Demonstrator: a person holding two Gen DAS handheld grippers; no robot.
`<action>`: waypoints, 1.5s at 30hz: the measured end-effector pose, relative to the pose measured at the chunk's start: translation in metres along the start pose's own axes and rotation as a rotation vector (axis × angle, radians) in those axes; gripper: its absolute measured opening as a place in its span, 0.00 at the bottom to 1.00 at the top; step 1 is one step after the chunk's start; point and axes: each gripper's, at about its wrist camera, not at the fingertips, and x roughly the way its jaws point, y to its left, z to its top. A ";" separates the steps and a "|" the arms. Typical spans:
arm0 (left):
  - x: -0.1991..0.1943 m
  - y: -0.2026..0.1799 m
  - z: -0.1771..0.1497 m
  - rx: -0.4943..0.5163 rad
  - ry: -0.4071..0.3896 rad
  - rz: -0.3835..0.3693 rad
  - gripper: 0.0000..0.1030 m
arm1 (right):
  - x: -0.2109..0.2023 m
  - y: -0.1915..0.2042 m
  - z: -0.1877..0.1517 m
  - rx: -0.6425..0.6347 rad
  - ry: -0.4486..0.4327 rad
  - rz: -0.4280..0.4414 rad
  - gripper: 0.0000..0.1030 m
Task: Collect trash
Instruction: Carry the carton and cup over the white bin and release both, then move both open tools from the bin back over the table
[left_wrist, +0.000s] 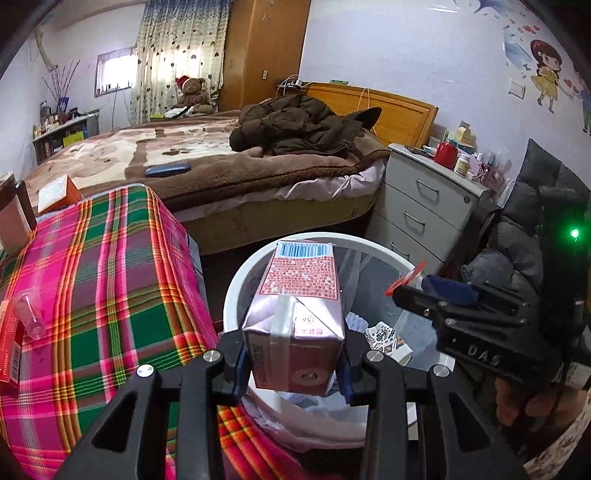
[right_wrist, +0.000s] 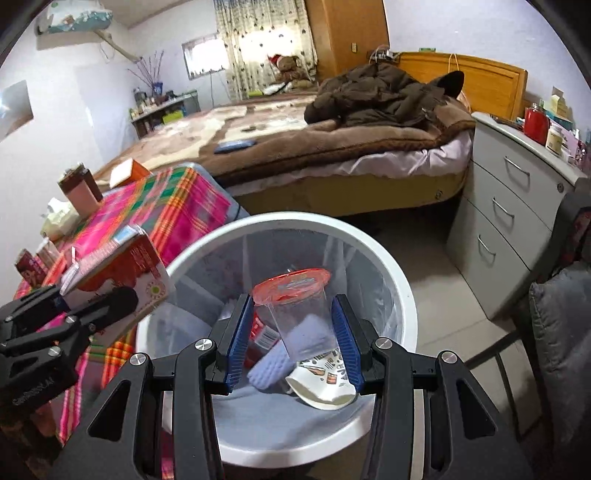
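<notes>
My left gripper (left_wrist: 291, 369) is shut on a pinkish drink carton (left_wrist: 295, 332), held upright over the near left rim of a white lined trash bin (left_wrist: 236, 280). In the right wrist view the same carton (right_wrist: 122, 273) and left gripper (right_wrist: 92, 306) hang at the bin's left edge. My right gripper (right_wrist: 295, 343) is shut on a clear plastic cup (right_wrist: 299, 310) with a red foil lid, tilted above the middle of the bin (right_wrist: 388, 258). Inside the bin lie a patterned paper cup (right_wrist: 325, 380), a pale blue pad (right_wrist: 269, 365) and a red wrapper (right_wrist: 260, 332).
A table under a plaid cloth (left_wrist: 110, 277) stands left of the bin, with a small clear cup (left_wrist: 31, 310) and a red box (left_wrist: 9, 350) on it. A bed (left_wrist: 221, 177) lies behind, a grey drawer chest (left_wrist: 417, 206) to the right, and a chair with dark clothing (left_wrist: 517, 251) at far right.
</notes>
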 end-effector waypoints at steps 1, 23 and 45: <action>0.002 0.000 0.000 0.001 0.003 0.001 0.38 | 0.001 0.000 0.000 -0.004 0.004 -0.013 0.44; -0.038 0.029 -0.006 -0.044 -0.065 0.030 0.59 | -0.020 0.010 0.001 0.034 -0.065 -0.010 0.62; -0.101 0.105 -0.025 -0.148 -0.144 0.180 0.61 | -0.028 0.086 0.004 -0.053 -0.125 0.133 0.62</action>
